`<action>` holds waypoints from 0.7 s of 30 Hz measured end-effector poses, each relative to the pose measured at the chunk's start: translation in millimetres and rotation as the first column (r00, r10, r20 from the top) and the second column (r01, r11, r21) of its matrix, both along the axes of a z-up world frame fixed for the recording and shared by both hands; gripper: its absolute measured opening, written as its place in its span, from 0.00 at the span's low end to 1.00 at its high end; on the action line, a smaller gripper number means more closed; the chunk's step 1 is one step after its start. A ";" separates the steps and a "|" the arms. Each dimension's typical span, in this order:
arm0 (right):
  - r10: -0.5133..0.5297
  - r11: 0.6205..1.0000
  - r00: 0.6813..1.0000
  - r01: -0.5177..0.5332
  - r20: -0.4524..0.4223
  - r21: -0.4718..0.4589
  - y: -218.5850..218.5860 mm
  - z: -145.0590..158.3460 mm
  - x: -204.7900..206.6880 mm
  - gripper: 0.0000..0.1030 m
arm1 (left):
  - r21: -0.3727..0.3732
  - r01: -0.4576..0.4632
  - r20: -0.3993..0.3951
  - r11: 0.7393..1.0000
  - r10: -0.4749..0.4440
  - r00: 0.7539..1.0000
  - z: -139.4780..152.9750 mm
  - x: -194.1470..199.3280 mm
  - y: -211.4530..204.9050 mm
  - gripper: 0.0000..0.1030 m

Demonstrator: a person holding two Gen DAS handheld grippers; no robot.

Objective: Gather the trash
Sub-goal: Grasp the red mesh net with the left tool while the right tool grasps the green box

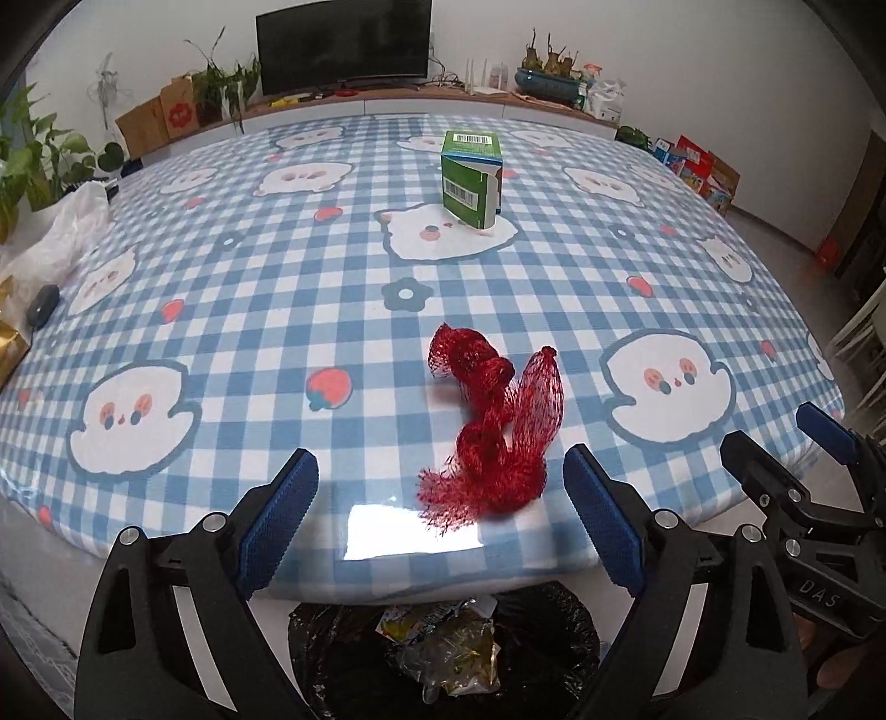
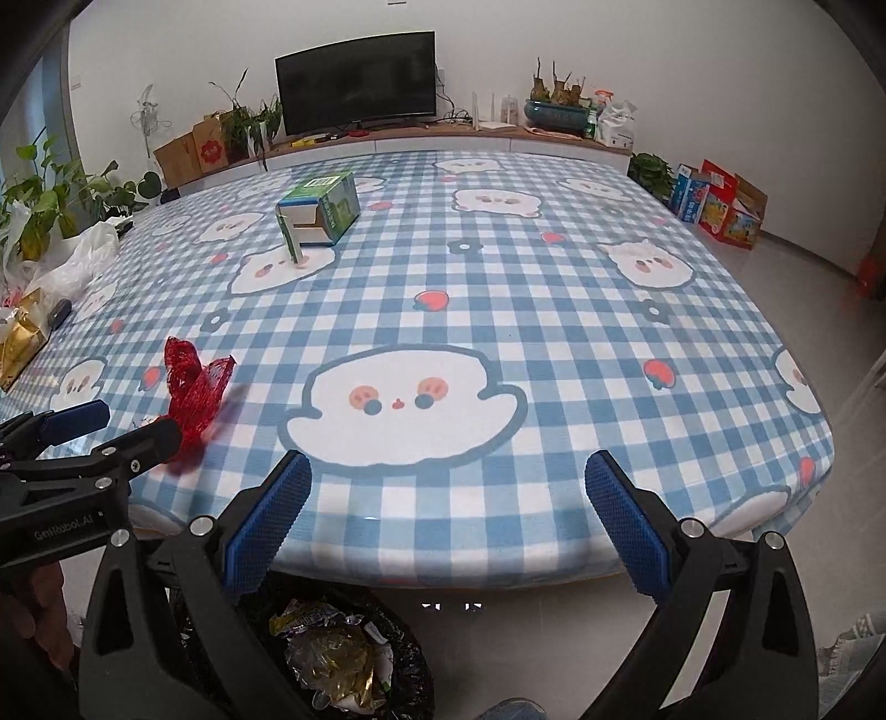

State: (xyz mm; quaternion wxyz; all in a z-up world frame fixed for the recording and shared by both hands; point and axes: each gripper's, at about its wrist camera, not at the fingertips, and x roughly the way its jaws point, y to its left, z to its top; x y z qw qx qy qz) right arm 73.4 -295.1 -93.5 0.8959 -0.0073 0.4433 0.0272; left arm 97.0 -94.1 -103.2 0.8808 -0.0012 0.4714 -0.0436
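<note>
Fingers [image 1: 277, 520] of left gripper [image 1: 440, 515] spread wide, released; crumpled red mesh net [image 1: 493, 426] between and just ahead, blurred, over blue-checked counter [image 1: 249, 288]. Right gripper [image 2: 448, 509] spread, empty. Black-lined trash bin [image 1: 443, 653] below the fingers.

A home living room: television [image 1: 343, 44] on a low cabinet [image 1: 421, 105], houseplants [image 1: 39, 160], cartoon-print tablecloth [image 1: 277, 288].

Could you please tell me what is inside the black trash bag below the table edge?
Crumpled wrappers, yellowish, silvery and clear, lie on top inside the black trash bag. Anything beneath them is covered, and the gripper fingers hide the bag's sides.
</note>
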 end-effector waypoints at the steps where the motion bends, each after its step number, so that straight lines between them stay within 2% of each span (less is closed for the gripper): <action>1: 0.000 1.000 1.000 0.000 -0.001 -0.001 -0.3 -0.1 3.5 0.92 | 0.005 0.006 -0.004 1.000 -0.006 1.000 -1.6 3.5 -2.2 0.80; 5: -0.007 1.000 1.000 0.007 -0.003 0.001 -3.0 0.1 14.0 0.92 | 0.027 0.018 -0.025 0.999 -0.017 1.000 -8.4 11.8 -8.8 0.73; 8: -0.008 1.000 1.000 0.008 -0.007 -0.006 -2.8 1.1 23.7 0.92 | 0.037 0.031 -0.037 0.999 -0.030 0.999 -11.6 14.0 -13.2 0.60; 10: -0.012 1.000 1.000 0.012 -0.003 -0.013 -2.2 4.3 30.7 0.92 | 0.047 0.055 -0.036 0.997 -0.054 0.998 -11.0 15.1 -16.3 0.44; 15: -0.017 1.000 1.000 0.017 -0.001 -0.009 -0.4 14.2 47.9 0.92 | 0.040 0.053 -0.049 0.998 -0.051 0.998 -8.8 21.3 -10.3 0.28; 18: -0.017 1.000 1.000 0.017 -0.001 -0.011 4.1 19.3 58.8 0.92 | 0.007 0.043 -0.063 0.999 -0.043 0.997 -7.0 27.9 -1.5 0.26; 21: -0.012 1.000 1.000 0.012 -0.008 -0.005 11.2 22.0 69.9 0.92 | 0.027 0.027 -0.046 0.999 -0.025 0.999 -2.8 34.1 9.9 0.25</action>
